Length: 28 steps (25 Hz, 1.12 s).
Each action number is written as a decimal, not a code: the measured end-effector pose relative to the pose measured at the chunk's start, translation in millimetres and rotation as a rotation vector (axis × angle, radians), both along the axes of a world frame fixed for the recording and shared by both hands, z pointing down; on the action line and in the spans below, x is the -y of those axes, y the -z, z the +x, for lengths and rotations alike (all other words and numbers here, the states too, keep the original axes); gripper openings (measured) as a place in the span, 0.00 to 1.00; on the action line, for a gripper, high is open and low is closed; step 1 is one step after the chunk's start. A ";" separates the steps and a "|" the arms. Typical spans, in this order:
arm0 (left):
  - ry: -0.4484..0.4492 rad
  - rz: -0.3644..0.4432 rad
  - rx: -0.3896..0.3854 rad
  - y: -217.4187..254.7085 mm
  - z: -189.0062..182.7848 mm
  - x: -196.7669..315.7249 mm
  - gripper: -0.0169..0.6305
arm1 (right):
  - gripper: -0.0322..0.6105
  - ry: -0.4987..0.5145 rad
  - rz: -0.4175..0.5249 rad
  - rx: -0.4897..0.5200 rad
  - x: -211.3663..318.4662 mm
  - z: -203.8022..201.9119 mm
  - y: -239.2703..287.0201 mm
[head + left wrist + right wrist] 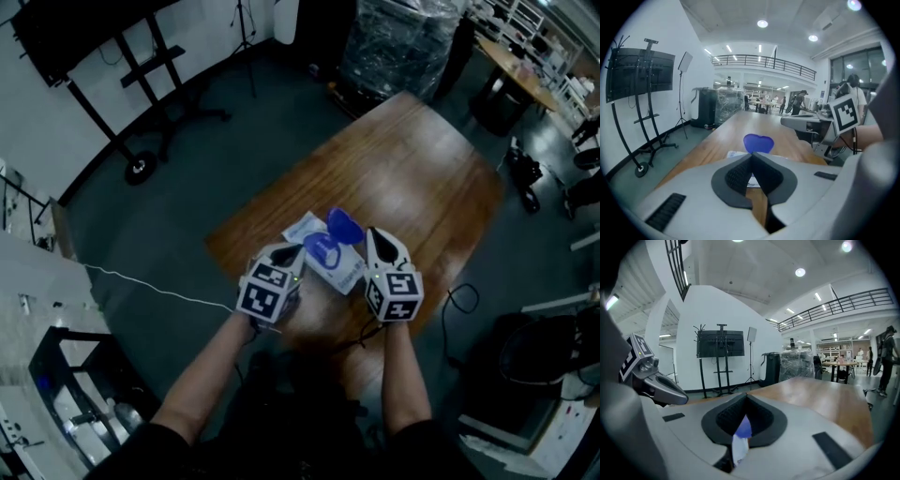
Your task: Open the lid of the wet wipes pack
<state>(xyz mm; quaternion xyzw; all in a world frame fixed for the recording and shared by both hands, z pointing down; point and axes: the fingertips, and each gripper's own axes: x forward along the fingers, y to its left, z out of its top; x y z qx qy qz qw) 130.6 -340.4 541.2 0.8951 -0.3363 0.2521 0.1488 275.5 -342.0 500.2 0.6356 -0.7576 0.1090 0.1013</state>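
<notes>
Here, at a wooden table's near edge, the left gripper and right gripper, both with jaws pressed together, flank the wet wipes pack. Its blue lid already stands open, so the task looks done.

Wet wipes pack white, blue print – lid solid blue. Table brown wood grain. Left hand-held gripper, right hand-held gripper pale grey, black pads – cubes black-and-white squares.
</notes>
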 end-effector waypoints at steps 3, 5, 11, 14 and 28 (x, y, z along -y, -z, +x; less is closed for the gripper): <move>-0.024 0.023 -0.046 21.5 -3.0 -17.4 0.03 | 0.06 -0.016 0.030 0.024 -27.9 -17.6 21.1; -0.034 0.037 -0.079 35.2 -7.3 -26.9 0.03 | 0.06 -0.024 0.053 0.040 -43.9 -30.6 35.3; -0.077 0.072 -0.156 72.9 -21.8 -56.0 0.03 | 0.06 -0.012 0.103 0.072 -85.5 -77.1 70.3; -0.110 0.096 -0.179 90.4 -29.9 -70.8 0.03 | 0.06 -0.004 0.132 0.084 -102.3 -99.2 86.3; -0.202 0.181 -0.273 150.9 -60.8 -106.5 0.03 | 0.06 0.015 0.242 0.085 -141.6 -163.4 143.3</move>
